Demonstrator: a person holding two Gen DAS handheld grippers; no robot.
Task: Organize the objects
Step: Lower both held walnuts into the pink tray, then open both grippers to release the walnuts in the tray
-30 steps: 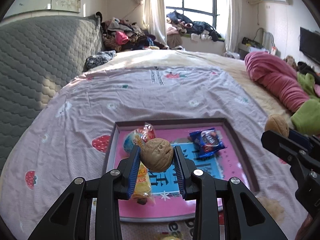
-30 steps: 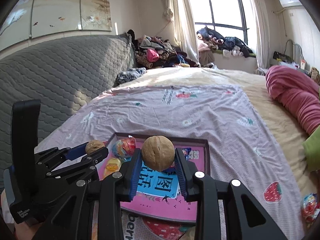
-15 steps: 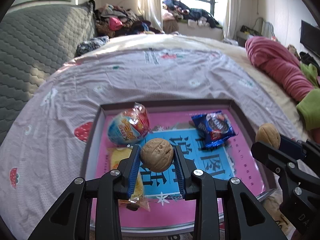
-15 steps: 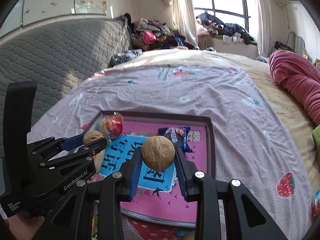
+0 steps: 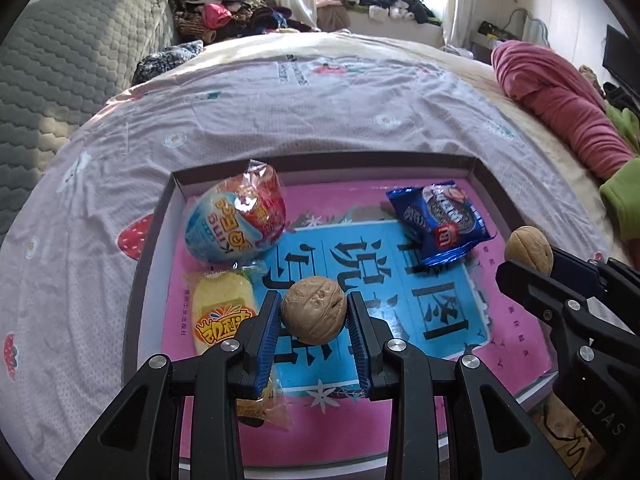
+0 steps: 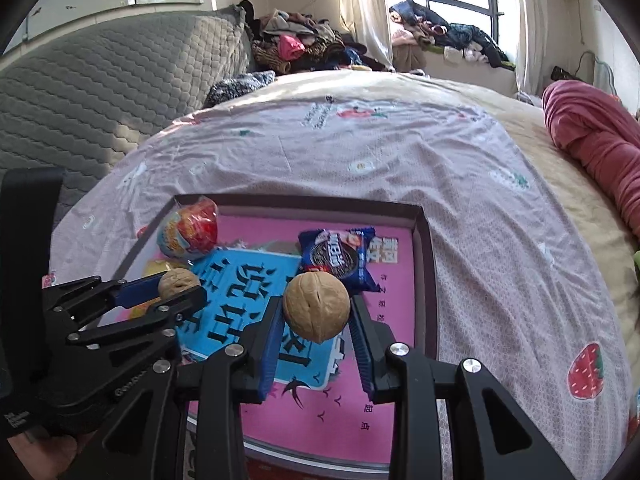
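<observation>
A shallow box [image 5: 160,232] with a pink and blue printed bottom lies on the bed. In it are a red and blue egg-shaped snack pack [image 5: 236,220], a yellow snack packet [image 5: 220,312] and a blue cookie packet [image 5: 440,220]. My left gripper [image 5: 314,320] is shut on a walnut [image 5: 314,310], held above the box's near half. My right gripper [image 6: 316,316] is shut on a second walnut [image 6: 316,306], over the box [image 6: 424,264] beside the cookie packet [image 6: 340,258]. Each view shows the other gripper at its side edge, holding its walnut.
A pale purple sheet with strawberry prints [image 5: 280,100] covers the bed. A grey quilted headboard [image 5: 60,64] rises at the left. A rolled pink blanket [image 5: 560,108] and green cloth lie at the right. Piled clothes [image 5: 240,8] sit by the window behind.
Both grippers have come down and tipped toward the box with their walnuts still held. The box and its packets now fill far more of each view.
</observation>
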